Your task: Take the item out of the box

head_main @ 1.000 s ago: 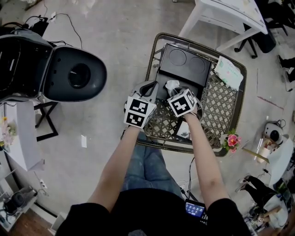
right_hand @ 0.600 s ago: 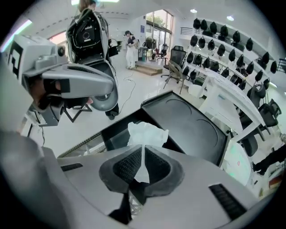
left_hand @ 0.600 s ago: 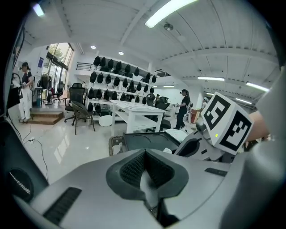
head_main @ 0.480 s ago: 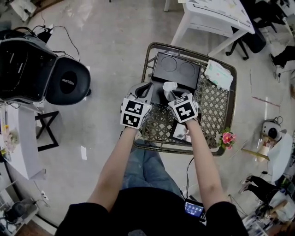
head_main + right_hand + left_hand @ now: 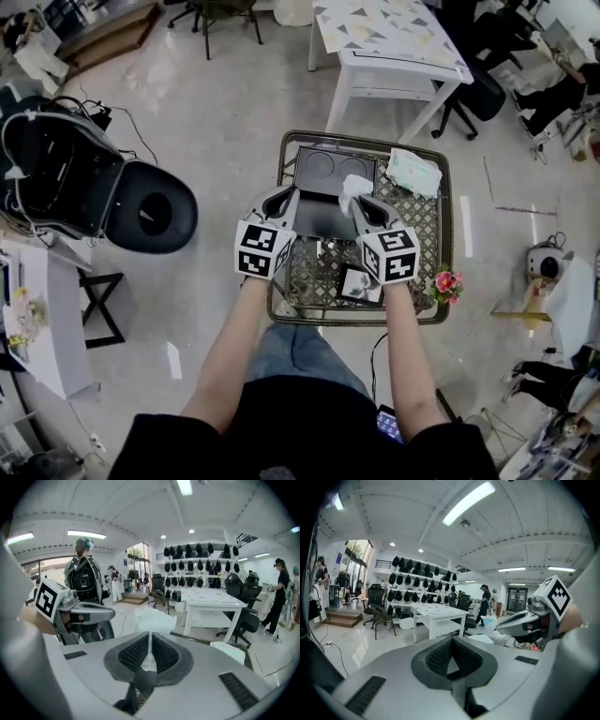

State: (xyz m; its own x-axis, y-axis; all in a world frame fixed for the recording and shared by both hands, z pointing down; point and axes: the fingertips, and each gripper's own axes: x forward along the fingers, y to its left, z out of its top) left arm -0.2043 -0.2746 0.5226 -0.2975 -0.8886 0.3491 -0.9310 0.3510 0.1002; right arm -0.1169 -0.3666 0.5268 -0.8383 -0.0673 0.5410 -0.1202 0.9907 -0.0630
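Basket: wire basket (image 5: 441, 187) beneath both tongs; holds one black box (image 5: 323, 202), one white packet (image 5: 414, 172).
Right tongs (image 5: 150, 648): clamped on one white crumpled item (image 5: 152, 618), over the box.
Left tongs (image 5: 452, 644): closed, empty, alongside.

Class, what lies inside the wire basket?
Inside: black box, white packet, small card. The left gripper and right gripper, gripping a white tissue, cover part of the box.

Our left forearm (image 5: 225, 356) and right forearm (image 5: 405, 366) are bare and stretch toward 12 o'clock. The left gripper (image 5: 281, 195) points to about 1 o'clock, with its jaws together. The right gripper (image 5: 362, 202) points to about 11 o'clock, and its jaws press on a white crumpled item (image 5: 352, 185).
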